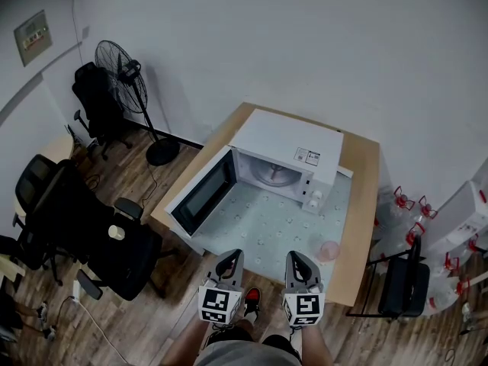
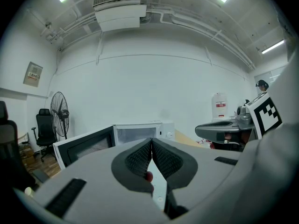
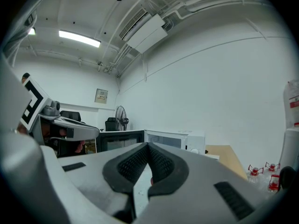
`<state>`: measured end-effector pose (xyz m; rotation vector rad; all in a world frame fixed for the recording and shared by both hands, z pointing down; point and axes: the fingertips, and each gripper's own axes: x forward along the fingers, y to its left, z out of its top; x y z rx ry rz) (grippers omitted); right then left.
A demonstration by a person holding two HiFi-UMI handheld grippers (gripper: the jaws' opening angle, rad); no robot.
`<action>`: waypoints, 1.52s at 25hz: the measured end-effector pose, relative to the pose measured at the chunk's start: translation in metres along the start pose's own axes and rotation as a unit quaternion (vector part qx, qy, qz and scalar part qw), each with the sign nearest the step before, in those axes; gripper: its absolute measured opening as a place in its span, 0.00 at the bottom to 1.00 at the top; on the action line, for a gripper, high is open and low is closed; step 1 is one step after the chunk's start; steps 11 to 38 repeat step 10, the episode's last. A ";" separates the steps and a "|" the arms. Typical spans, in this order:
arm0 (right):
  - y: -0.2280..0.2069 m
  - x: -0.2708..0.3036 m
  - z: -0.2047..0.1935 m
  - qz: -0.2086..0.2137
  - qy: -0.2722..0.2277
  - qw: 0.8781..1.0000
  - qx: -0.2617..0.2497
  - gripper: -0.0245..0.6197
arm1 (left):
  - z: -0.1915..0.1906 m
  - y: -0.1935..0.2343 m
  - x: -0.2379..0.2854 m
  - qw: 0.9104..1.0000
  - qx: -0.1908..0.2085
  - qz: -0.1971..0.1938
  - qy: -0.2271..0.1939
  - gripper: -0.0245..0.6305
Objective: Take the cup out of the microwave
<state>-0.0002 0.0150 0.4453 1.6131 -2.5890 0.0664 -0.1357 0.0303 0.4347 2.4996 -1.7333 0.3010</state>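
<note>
Pale pink cup (image 1: 329,251) on table (image 1: 364,204), just right-front of white microwave (image 1: 286,147); door (image 1: 204,191) standing wide open

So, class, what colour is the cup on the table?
The cup is pale pink, clearest in the head view.

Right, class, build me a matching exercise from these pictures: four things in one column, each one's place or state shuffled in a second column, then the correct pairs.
Column one:
1. microwave door
2. pink cup
3. fan
4. left gripper

Column two:
A. standing on the floor
B. jaws shut, nothing held
C. swung open
D. on the table, outside the microwave

Pairs: 1-C, 2-D, 3-A, 4-B
</note>
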 end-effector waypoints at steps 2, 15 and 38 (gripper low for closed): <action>0.001 0.000 -0.001 0.000 0.001 1.000 0.001 0.06 | 0.000 0.000 0.000 1.000 -0.001 0.000 0.000 0.07; -0.003 0.001 -0.002 -0.001 0.002 1.000 0.000 0.07 | -0.007 -0.001 0.003 1.000 -0.001 -0.002 0.010 0.07; -0.003 0.001 -0.002 -0.001 0.002 1.000 0.000 0.07 | -0.007 -0.001 0.003 1.000 -0.001 -0.002 0.010 0.07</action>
